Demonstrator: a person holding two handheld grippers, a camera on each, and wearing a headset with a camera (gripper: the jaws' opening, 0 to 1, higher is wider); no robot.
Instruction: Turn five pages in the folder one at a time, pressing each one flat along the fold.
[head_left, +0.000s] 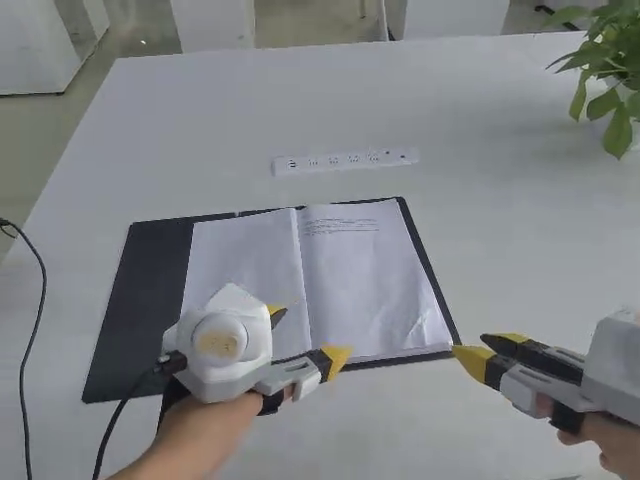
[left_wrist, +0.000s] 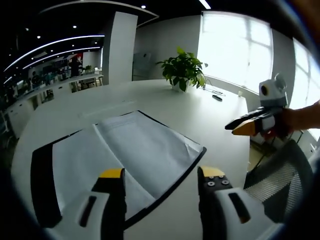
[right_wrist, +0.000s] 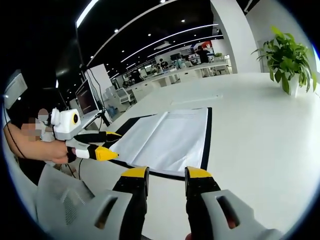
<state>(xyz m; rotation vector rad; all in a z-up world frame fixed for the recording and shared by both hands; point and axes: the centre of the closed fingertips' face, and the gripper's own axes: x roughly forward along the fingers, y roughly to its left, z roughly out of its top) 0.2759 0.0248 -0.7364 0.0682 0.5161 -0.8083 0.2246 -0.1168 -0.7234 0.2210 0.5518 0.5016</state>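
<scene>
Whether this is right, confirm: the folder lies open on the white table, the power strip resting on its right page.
Wrong. The head view shows the power strip resting on the white table beyond the open folder, apart from it, not on its right page.

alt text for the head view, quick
An open folder with white pages lies flat on a white table. The left gripper is open at the folder's near edge, and the right gripper points at its near right corner. A power strip lies beyond; a plant shows top right.
</scene>
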